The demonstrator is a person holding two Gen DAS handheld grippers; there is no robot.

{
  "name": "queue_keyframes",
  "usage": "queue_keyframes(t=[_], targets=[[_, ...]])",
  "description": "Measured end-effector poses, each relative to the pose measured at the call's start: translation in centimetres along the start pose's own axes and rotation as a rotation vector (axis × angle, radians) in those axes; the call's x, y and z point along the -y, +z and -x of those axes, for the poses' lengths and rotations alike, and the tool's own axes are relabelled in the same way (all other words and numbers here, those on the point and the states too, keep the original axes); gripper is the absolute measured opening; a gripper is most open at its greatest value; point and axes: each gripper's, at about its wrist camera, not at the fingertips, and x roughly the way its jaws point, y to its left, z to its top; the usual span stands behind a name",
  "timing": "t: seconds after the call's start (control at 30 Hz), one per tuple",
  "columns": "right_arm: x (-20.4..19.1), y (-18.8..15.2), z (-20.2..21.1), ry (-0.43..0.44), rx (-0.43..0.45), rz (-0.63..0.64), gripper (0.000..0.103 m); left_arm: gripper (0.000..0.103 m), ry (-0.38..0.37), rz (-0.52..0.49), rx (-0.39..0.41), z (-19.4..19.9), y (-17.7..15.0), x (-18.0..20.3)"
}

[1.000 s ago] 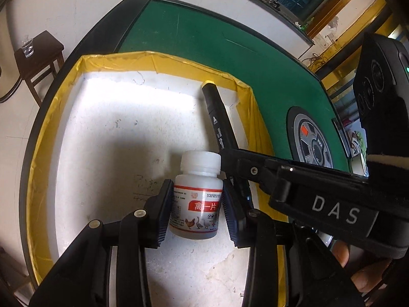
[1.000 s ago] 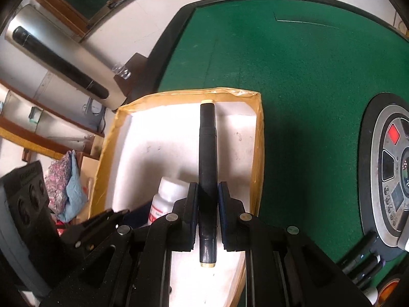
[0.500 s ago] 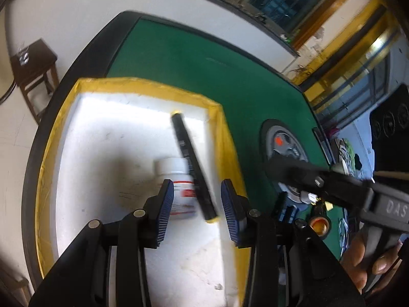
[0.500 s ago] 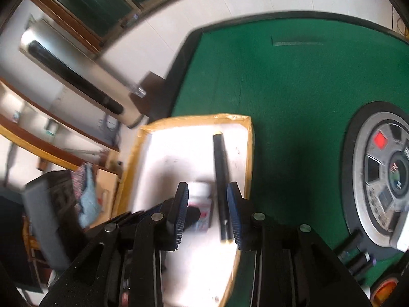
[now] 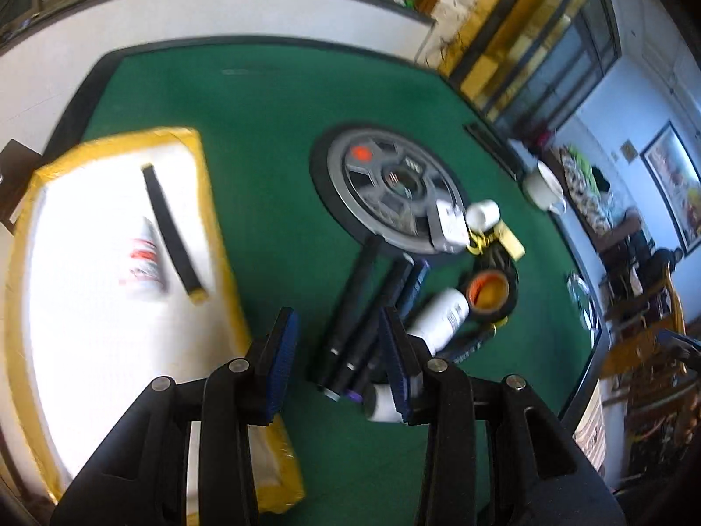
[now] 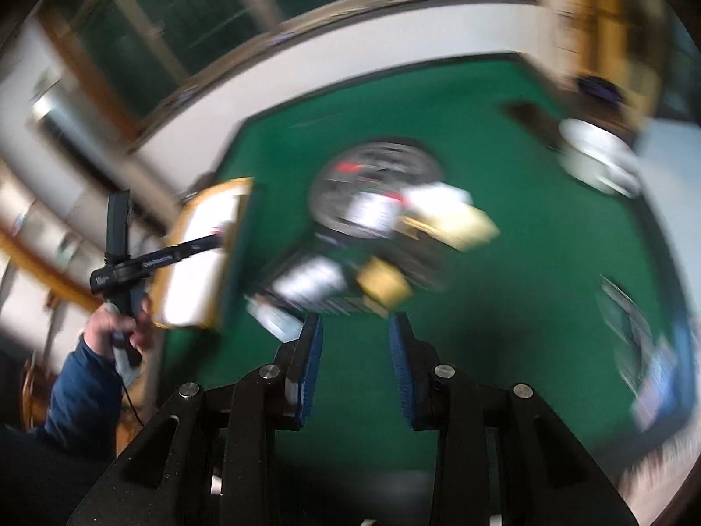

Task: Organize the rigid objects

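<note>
My left gripper (image 5: 337, 357), jaws parted and empty, hangs over the black markers (image 5: 355, 328) on the green table (image 5: 263, 109), their long axes running up-right; my right gripper (image 6: 355, 364), also empty, sits farther off.

The left gripper (image 5: 337, 359) pointed steeply down, its jaws parted and empty. The right gripper (image 6: 355, 364) likewise tilted downward, jaws apart, nothing between them. A left hand (image 6: 115, 324) in a blue sleeve (image 6: 81, 390) gripped its handle.
</note>
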Motion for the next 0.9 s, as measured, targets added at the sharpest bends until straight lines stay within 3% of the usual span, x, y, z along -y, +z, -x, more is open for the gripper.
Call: queue_keyframes(t=[0.07,0.17,0.27,0.33,0.53,0.7,0.83,0.9], targets=[[2.6,-1.6,2.6,-0.06,0.022,-0.032,0.028,0.036,-0.008,0.003,-0.024,-1.3,0.1,0.4],[5.4,-1.6,3.6,-0.068,0.053,-0.079,0.028,0.036,-0.008,0.042,-0.079,-3.9,1.3,0.9],[7.0,-0.2,1.8,0.013,0.081,-0.087,0.028,0.036,-0.006,0.013,-0.087,-5.5,2.6,2.6],[7.3,1.4,0.0,0.01,0.105,-0.047,0.028,0.036,0.01,0.017,-0.113,-6.3,2.7,2.9],[6.9,3.3,-0.6,0.076,0.065,-0.027,0.028,0.036,0.084,0.011,-0.19,-8.1,2.3,2.7],[7.7,1.4,2.0,0.003,0.066,-0.031,0.028,0.037,0.132,-0.049,-0.201,-9.8,2.6,3.5],[9.3,0.2,3.2,0.008,0.085,-0.078,0.028,0.037,0.132,-0.06,-0.156,-10.5,3.3,3.6],[9.4,0.3,3.1,-0.006,0.079,-0.059,0.028,0.034,0.168,-0.07,-0.164,-11.3,3.6,3.3]])
